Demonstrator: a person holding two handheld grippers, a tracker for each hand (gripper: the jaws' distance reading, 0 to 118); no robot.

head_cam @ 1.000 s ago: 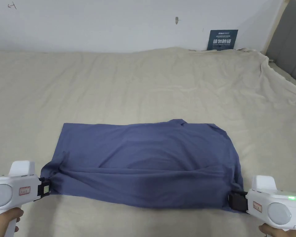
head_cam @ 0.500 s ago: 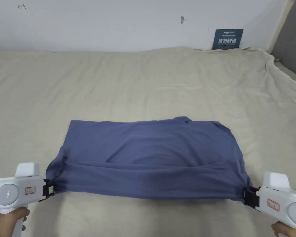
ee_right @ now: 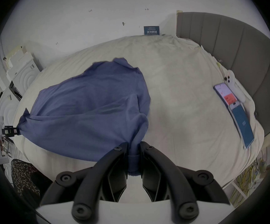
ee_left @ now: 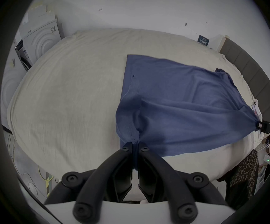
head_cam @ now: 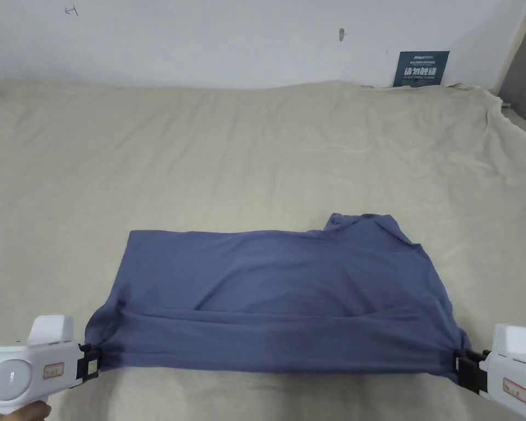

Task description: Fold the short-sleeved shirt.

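since a second ago: shirt (head_cam: 278, 301) dragged nearer along the bed (head_cam: 256, 148), collar end now poking out at the far right, near edge pulled tauter between the two tools.

head view: left gripper (head_cam: 90, 364) clamped on the shirt's near-left corner, right gripper (head_cam: 464, 371) clamped on the near-right corner. long axis running left to right, straight from one set of fingers to the other; bulk of the cloth lying away from both, toward the wall (head_cam: 229, 38). neither hand nearer, each at its own end. likely next: near edge lifted and carried away over the far edge, both ends level.

left gripper view: fingers (ee_left: 144, 150) pinched on a hemmed fold, cloth fanning up and right toward the other tool. pale cabinets (ee_left: 38, 38) beyond the bed's left end.

right gripper view: fingers (ee_right: 119, 148) squeezed on a bunched roll of blue fabric, shirt spreading up and left. cream sheet rumpled and soft, so some drag likely. grey headboard (ee_right: 228, 49) at right, phones (ee_right: 233, 104) lying beside it, well apart from the shirt. sign (ee_right: 151, 30) against the wall.
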